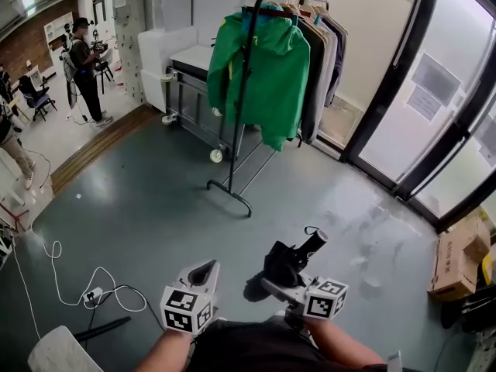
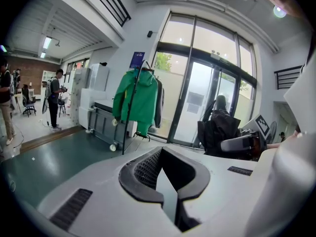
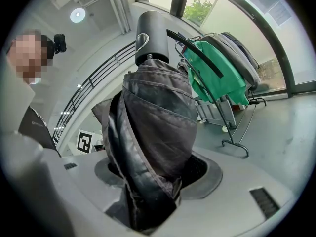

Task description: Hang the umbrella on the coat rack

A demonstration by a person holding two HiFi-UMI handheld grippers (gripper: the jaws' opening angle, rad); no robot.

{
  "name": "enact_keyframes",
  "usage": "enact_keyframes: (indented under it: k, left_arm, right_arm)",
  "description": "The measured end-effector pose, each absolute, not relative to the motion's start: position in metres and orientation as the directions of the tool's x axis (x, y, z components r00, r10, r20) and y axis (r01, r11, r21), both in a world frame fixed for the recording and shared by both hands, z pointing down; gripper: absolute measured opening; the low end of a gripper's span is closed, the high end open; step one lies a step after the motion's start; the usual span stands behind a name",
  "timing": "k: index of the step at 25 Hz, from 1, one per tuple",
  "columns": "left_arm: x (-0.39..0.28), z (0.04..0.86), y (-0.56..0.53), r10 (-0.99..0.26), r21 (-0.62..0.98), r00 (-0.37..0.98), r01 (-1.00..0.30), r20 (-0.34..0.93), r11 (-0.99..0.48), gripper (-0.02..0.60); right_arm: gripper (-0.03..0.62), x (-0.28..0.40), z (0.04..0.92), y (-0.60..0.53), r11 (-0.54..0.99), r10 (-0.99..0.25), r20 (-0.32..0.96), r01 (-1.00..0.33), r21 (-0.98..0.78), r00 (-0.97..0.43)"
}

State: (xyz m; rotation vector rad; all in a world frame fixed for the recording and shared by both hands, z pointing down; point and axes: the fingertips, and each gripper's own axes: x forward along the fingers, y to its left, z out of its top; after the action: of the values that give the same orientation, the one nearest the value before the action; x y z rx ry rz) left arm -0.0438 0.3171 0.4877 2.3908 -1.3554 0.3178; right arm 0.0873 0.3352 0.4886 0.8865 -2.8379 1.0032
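Note:
A folded black umbrella (image 1: 288, 262) sticks up from my right gripper (image 1: 273, 287), which is shut on its bunched fabric. Its round handle (image 3: 152, 32), with a strap loop, points forward and up. In the right gripper view the fabric (image 3: 155, 132) fills the gap between the jaws. My left gripper (image 1: 208, 267) hovers beside it at the left, shut and holding nothing (image 2: 170, 184). The black coat rack (image 1: 242, 91) stands a few steps ahead. It carries a green jacket (image 1: 260, 64) and several darker garments. The left gripper view also shows the umbrella (image 2: 219, 127) at the right.
A white cart on castors (image 1: 186, 76) stands behind the rack. Glass doors (image 1: 434, 91) run along the right wall and a cardboard box (image 1: 457, 258) sits beside them. White cables and a power strip (image 1: 91, 293) lie on the floor at the left. People stand at the far left (image 1: 84, 68).

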Motion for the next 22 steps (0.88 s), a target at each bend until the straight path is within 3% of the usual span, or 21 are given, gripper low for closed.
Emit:
enact_keyframes:
  k: [10, 22]
  left_arm:
    - [-0.07, 0.509, 0.317, -0.748, 0.241, 0.54, -0.842, 0.386, -0.483, 0.015]
    - [-0.086, 0.512, 0.27, -0.765, 0.218, 0.494, -0.869, 0.414, -0.443, 0.015]
  right_arm:
    - [0.258, 0.069, 0.502, 0.347, 0.591, -0.534, 0.241, -0.562, -0.579, -0.81]
    - [0.258, 0.05, 0.499, 0.278, 0.629, -0.49, 0.214, -0.513, -0.585, -0.845]
